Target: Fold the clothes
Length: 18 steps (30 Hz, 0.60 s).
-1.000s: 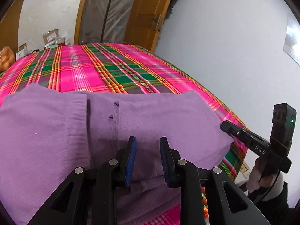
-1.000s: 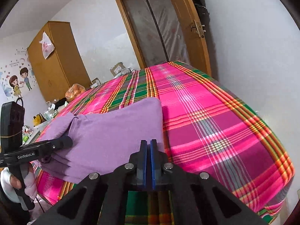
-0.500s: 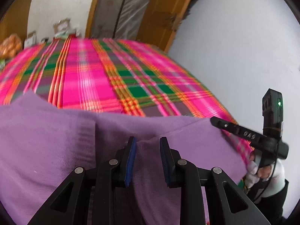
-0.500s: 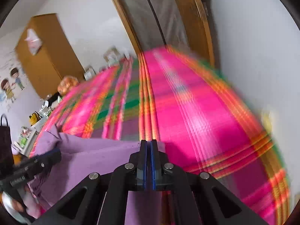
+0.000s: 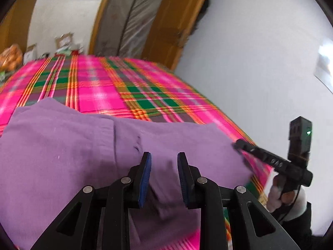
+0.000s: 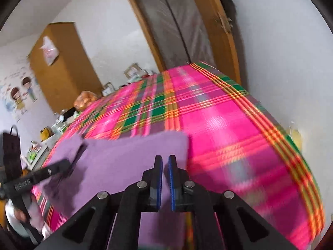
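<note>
Purple garment point(image 5: 62, 145): lies at the near edge of the pink plaid bedspread point(image 5: 108, 83), already doubled over. At least two layers show, with a hemmed edge running across the top layer and a seam or placket beside it. Far edge straight and tidy in the right wrist view point(image 6: 129, 152); near part hangs off the bed edge toward the tongs.

Left gripper point(image 5: 163, 179): jaws apart, a fold of purple cloth bulging up between the blue pads. Not clenched on it; whether the pads touch the cloth, cannot tell.

Right gripper point(image 6: 164, 179): pads nearly together, a narrow gap between them, nothing visibly held in that gap. Its tip is at the garment's right corner in the left wrist view point(image 5: 239, 145); contact with the cloth is blurred.

Progress (judgement): part folded. Garment is a compact, roughly rectangular bundle, so at least one fold is in. Loose near portion suggests another fold or a squaring-up remains, though this could equally be final smoothing.

Beyond: wooden door point(image 6: 187, 31), wardrobe point(image 6: 62, 66).
</note>
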Each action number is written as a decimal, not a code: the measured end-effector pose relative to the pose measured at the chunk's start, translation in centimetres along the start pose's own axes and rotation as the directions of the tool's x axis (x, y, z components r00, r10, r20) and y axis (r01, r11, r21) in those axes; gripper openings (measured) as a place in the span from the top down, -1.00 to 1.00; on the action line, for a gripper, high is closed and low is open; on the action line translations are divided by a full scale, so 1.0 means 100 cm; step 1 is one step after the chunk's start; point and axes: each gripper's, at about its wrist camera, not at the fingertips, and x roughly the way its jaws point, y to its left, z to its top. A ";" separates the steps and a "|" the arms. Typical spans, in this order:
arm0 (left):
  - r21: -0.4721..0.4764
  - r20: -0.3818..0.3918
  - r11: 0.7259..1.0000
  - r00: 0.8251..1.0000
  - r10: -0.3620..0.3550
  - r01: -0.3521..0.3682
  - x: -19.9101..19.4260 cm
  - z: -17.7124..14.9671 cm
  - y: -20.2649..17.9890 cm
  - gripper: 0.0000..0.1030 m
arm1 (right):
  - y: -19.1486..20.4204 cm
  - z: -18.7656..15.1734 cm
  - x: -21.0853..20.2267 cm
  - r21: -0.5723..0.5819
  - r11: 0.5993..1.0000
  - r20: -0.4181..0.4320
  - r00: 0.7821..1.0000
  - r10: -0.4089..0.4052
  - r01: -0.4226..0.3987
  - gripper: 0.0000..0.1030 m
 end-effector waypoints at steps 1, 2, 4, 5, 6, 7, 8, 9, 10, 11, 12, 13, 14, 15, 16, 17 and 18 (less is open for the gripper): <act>0.015 -0.007 1.000 1.000 -0.002 0.002 0.001 -0.005 -0.002 0.48 | 0.003 -0.009 -0.003 -0.008 1.000 0.002 1.000 0.003 -0.003 0.86; 0.030 -0.014 1.000 1.000 -0.003 0.004 0.001 -0.010 -0.005 0.48 | 0.005 -0.016 -0.005 -0.014 1.000 0.005 1.000 0.003 -0.003 0.86; 0.046 -0.050 0.999 0.999 0.011 -0.009 0.008 -0.020 -0.007 0.48 | 0.005 -0.022 -0.005 -0.024 1.000 0.012 1.000 0.000 0.001 0.92; 0.056 -0.052 0.998 0.998 0.022 -0.019 0.009 -0.023 -0.009 0.48 | 0.005 -0.024 -0.005 -0.028 1.000 0.016 1.000 -0.002 0.002 0.92; 0.063 -0.040 0.998 0.999 0.026 -0.023 0.005 -0.023 -0.010 0.48 | 0.005 -0.025 -0.007 -0.029 1.000 0.024 1.000 -0.002 0.003 0.92; 0.070 -0.028 0.997 0.999 0.029 -0.027 0.002 -0.023 -0.012 0.48 | 0.006 -0.024 -0.011 -0.026 1.000 0.035 0.999 -0.001 0.002 0.90; 0.073 -0.016 0.997 1.000 0.022 -0.021 -0.002 -0.023 -0.013 0.48 | 0.007 -0.023 -0.014 -0.024 1.000 0.046 0.999 0.001 0.000 0.88; 0.077 -0.004 0.997 1.000 0.015 -0.014 -0.005 -0.023 -0.015 0.48 | 0.009 -0.022 -0.018 -0.021 1.000 0.057 0.998 0.002 -0.001 0.86; 0.080 0.008 0.997 1.000 0.007 -0.008 -0.009 -0.023 -0.016 0.48 | 0.010 -0.022 -0.022 -0.023 1.000 0.067 0.998 0.005 -0.003 0.85; 0.084 0.020 0.996 1.000 -0.001 -0.001 -0.012 -0.023 -0.017 0.48 | 0.011 -0.023 -0.024 -0.028 1.000 0.071 0.997 0.006 -0.004 0.85; 0.089 0.013 0.996 1.000 -0.001 -0.001 -0.010 -0.025 -0.017 0.48 | 0.012 -0.025 -0.024 -0.032 0.999 0.069 0.998 0.002 0.000 0.85; 0.094 0.005 0.996 1.000 0.000 0.000 -0.007 -0.027 -0.018 0.48 | 0.012 -0.027 -0.021 -0.035 0.999 0.059 0.998 -0.005 0.007 0.84; 0.099 -0.003 0.995 1.000 0.000 0.000 -0.005 -0.028 -0.018 0.48 | 0.011 -0.031 -0.015 -0.034 0.999 0.038 0.999 -0.013 0.014 0.82; 0.104 -0.011 0.995 1.000 0.001 0.001 -0.002 -0.030 -0.018 0.49 | 0.010 -0.035 -0.012 -0.036 0.999 0.030 0.999 -0.016 0.017 0.81; 0.110 -0.020 0.994 1.000 0.001 0.001 0.000 -0.032 -0.019 0.49 | 0.010 -0.038 -0.012 -0.045 0.999 0.044 0.999 -0.013 0.015 0.80; 0.115 -0.028 0.993 1.000 0.002 0.002 0.003 -0.034 -0.019 0.49 | 0.012 -0.040 -0.012 -0.056 0.998 0.053 0.998 -0.017 0.020 0.80; 0.117 -0.027 0.993 1.000 0.005 -0.002 0.003 -0.035 -0.020 0.49 | 0.014 -0.041 -0.012 -0.072 0.997 0.056 0.998 -0.027 0.031 0.80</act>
